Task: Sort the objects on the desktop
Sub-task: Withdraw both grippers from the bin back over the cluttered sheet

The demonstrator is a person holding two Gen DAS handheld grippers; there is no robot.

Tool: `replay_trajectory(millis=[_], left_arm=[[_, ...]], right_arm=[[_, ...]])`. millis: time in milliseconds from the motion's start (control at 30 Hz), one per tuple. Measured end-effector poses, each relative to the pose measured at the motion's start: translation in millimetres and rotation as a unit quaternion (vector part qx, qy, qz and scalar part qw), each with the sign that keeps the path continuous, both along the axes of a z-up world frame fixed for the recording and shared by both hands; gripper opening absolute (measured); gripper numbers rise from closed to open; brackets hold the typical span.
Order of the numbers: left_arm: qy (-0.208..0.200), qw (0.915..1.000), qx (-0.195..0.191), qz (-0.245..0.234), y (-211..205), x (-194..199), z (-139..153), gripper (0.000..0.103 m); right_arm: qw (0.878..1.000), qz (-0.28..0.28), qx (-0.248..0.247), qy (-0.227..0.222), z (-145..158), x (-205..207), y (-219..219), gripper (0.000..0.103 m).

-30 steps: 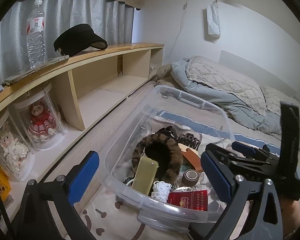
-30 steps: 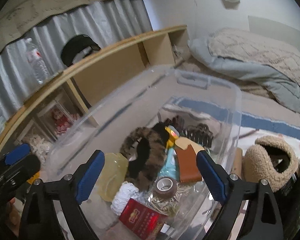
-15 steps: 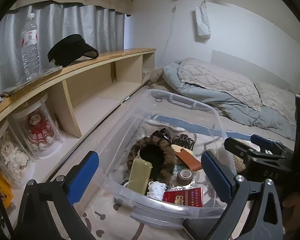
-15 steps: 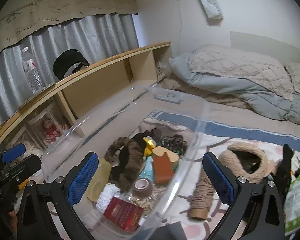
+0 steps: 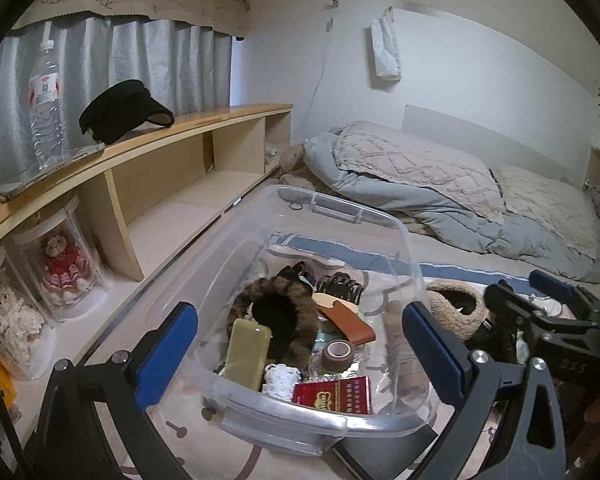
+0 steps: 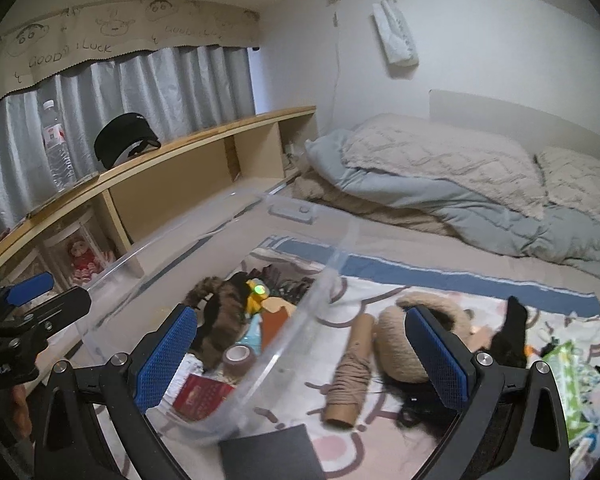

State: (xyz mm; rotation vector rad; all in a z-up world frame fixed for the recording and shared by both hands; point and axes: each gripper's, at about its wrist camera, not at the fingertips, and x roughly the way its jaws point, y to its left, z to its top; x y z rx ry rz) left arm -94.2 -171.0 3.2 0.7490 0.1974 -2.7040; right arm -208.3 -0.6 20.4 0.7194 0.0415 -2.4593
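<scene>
While both the left gripper [image 5: 300, 354] and right gripper [image 6: 300, 354] hover with fingers spread and empty, the clear bin [image 5: 332, 426] sits near, left of the twine spool [image 6: 350, 376]

The bin [image 5: 332, 208] is clear glossy plastic, totally see-through. Inside sit a fuzzy brown fur headband [image 5: 278, 320], a smooth tan leather strap [image 5: 348, 322], a shiny red box [image 5: 334, 394] and a matt tape roll [image 5: 339, 354]. Outside it, on the printed cloth sheet [image 6: 380, 292], there's rough twine on a cardboard tube [image 6: 350, 372] and a woolly beige slipper [image 6: 396, 340]. The shelf [image 5: 204, 128] looks like smooth pale wood, the quilt [image 5: 420, 176] soft and stitched
</scene>
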Motion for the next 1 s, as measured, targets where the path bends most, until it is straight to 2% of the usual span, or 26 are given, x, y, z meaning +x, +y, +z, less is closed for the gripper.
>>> replay_trajectory(millis=[633, 1000], left_arm=[[0.011, 0.9975, -0.006, -0.07, 76, -17, 1, 0.103], [0.028, 0.9956, 0.0, -0.09, 95, -26, -1, 0.103]], right_arm=[[0.996, -0.089, 0.012, 0.028, 16, 25, 111, 0.103], [0.989, -0.138, 0.018, 0.041, 15, 35, 169, 0.103]])
